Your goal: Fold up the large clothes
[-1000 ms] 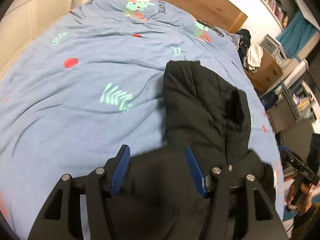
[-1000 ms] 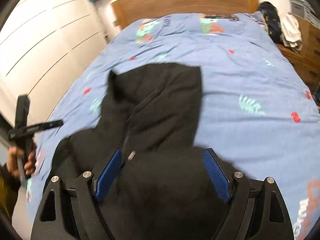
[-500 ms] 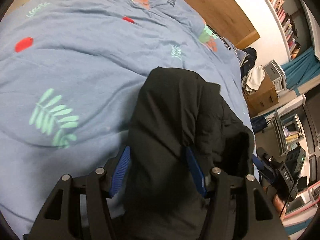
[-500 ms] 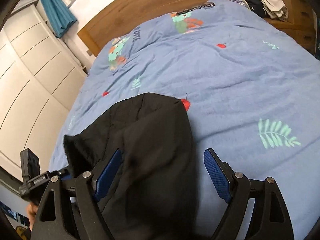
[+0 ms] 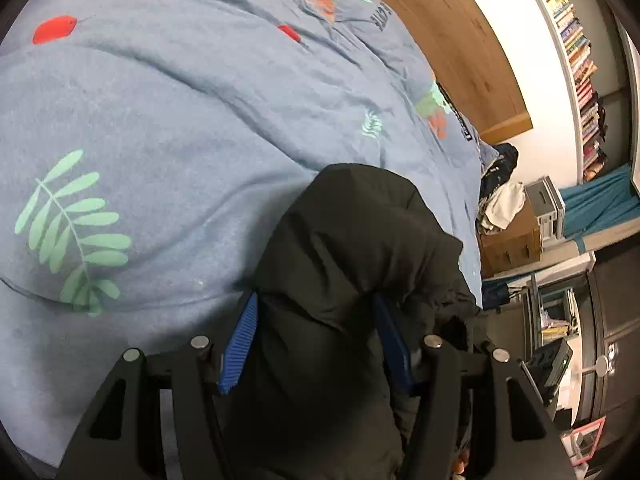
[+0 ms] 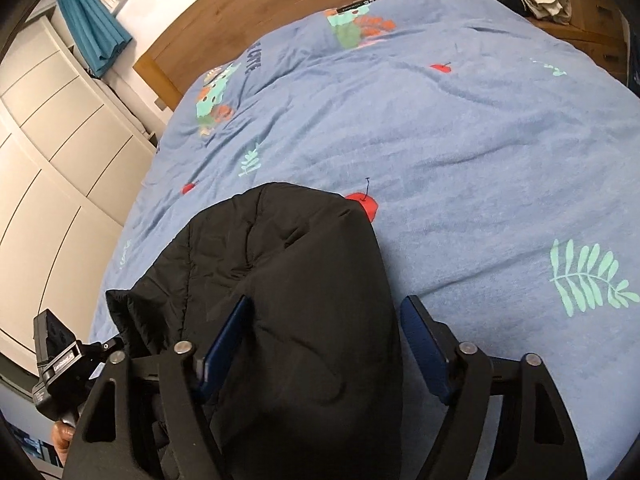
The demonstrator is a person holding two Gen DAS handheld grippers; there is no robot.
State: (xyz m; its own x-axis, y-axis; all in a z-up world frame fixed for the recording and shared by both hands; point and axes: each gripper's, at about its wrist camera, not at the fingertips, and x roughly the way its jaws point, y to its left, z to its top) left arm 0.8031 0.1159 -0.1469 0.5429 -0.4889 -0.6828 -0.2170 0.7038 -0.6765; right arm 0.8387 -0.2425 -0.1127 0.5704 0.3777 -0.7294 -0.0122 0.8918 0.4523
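Left wrist view showed a black jacket [image 5: 352,264] bunched up in a heap on the bed [image 5: 160,128]. The bed had a blue cover with green leaves and red spots. The left gripper [image 5: 316,340] had its jaws wide, and a thick fold of the jacket sat between the blue pads [image 5: 240,340]. I could not tell if the pads were pressing on it.

Right wrist view showed the same jacket [image 6: 288,280] from the other side, puffy and folded over on itself. The right gripper [image 6: 324,344] also had its jaws wide. The jacket lay against the left pad, but the right pad [image 6: 424,344] stood just beside it, with blue cover showing in the gap.

A wooden headboard [image 6: 248,12] stood at the far end of the bed. White cupboards [image 6: 52,140] were at the side.
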